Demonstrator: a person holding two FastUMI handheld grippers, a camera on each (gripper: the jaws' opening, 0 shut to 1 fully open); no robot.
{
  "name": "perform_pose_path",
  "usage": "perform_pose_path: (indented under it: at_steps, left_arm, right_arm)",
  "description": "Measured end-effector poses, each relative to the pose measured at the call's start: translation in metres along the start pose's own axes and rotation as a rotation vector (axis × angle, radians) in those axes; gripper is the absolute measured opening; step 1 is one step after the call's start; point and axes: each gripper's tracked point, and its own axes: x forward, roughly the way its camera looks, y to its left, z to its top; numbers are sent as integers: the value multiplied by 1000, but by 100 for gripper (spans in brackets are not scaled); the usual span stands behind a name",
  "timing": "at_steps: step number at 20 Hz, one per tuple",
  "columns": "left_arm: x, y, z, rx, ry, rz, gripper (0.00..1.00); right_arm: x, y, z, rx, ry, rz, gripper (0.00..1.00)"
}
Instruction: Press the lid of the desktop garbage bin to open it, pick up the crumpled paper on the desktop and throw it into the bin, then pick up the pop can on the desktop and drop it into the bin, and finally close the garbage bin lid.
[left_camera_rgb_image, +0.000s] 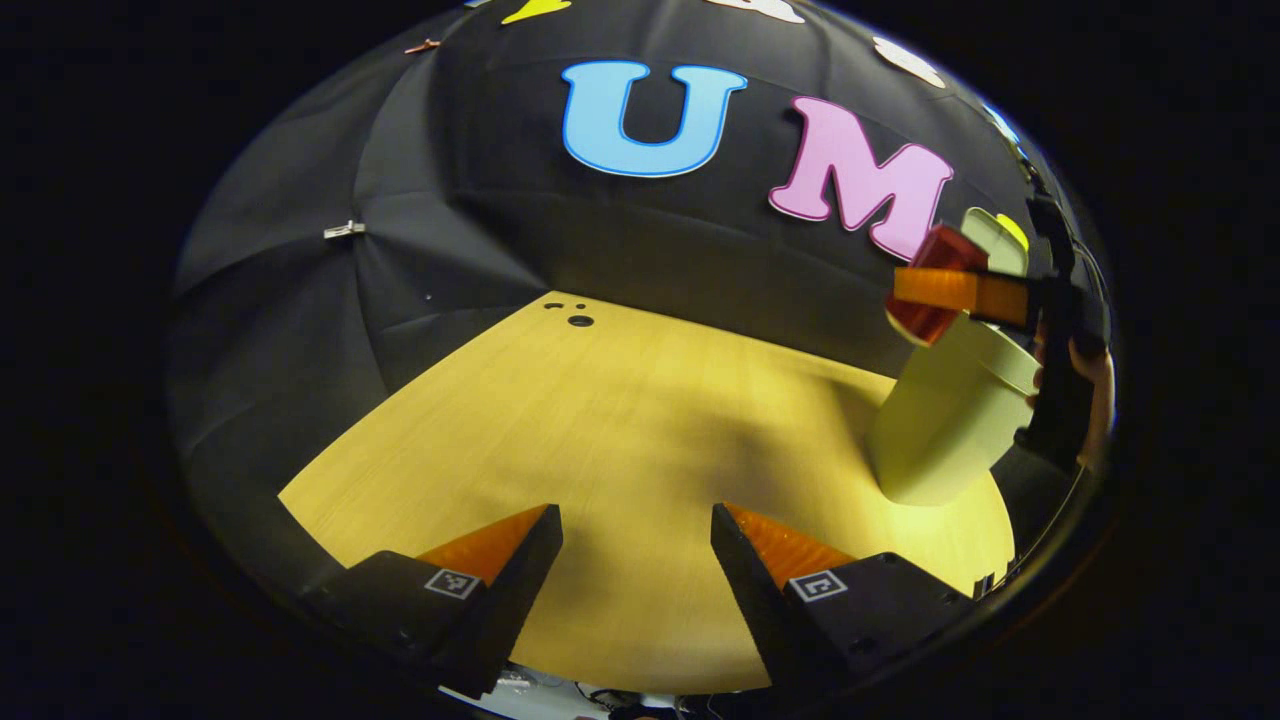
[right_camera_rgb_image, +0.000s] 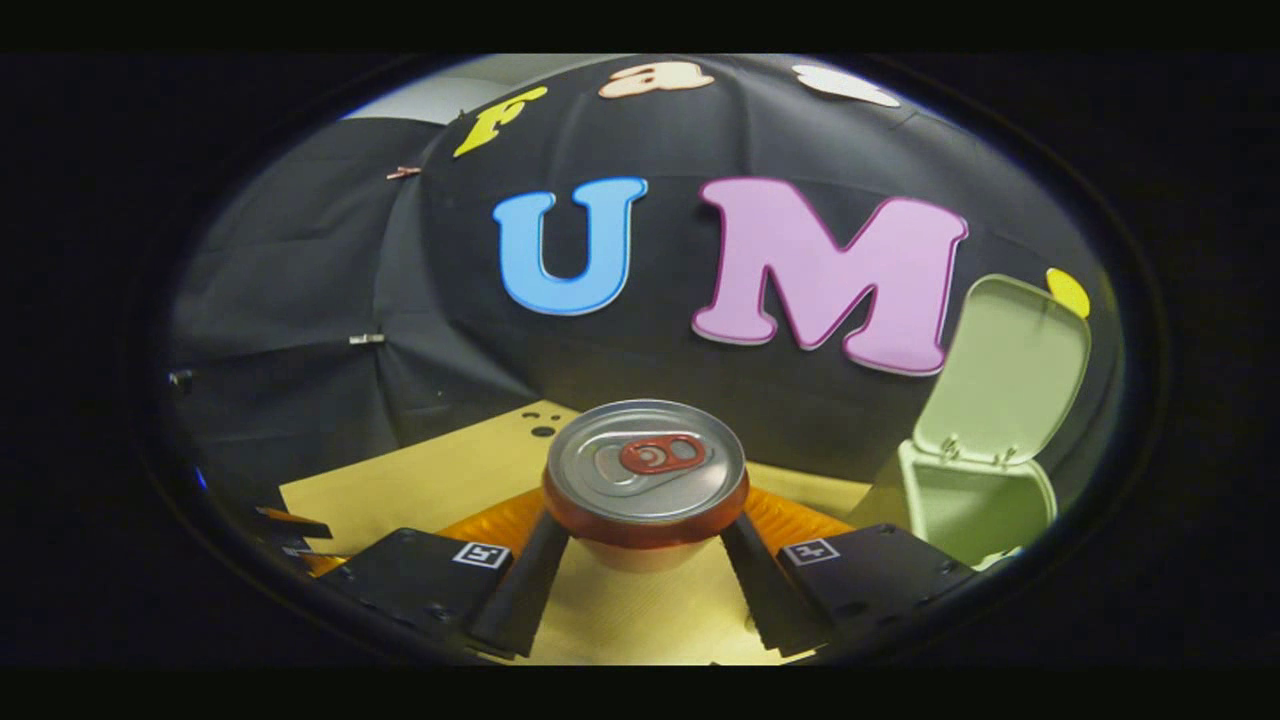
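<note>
- While the right gripper (right_camera_rgb_image: 645, 560) clenches the red metal pop can (right_camera_rgb_image: 645, 478) by its sides, the can stands upright — silver top and red tab up, held above the pale wooden desktop (right_camera_rgb_image: 420, 480).
- No writing is legible on it.
- Just to the right, the pale green plastic garbage bin (right_camera_rgb_image: 975, 505) has its lid (right_camera_rgb_image: 1005, 365) raised; its contents are hidden.
- Left gripper (left_camera_rgb_image: 636, 560) — released, grasping nothing.
</note>
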Motion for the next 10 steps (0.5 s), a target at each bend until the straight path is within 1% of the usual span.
perform_pose_path:
  at_steps: [5,8,10]
  left_arm:
    - [0,-15,11,44,-20,-64,96]
    - [2,-22,16,53,-27,-103,96]
    - [5,-21,22,68,-31,-120,96]
  right_arm:
    - [-28,-38,48,-33,-83,-85,83]
    - [-44,-60,63,-43,-101,-143,82]
    - [-56,-79,73,-48,-113,-198,83]
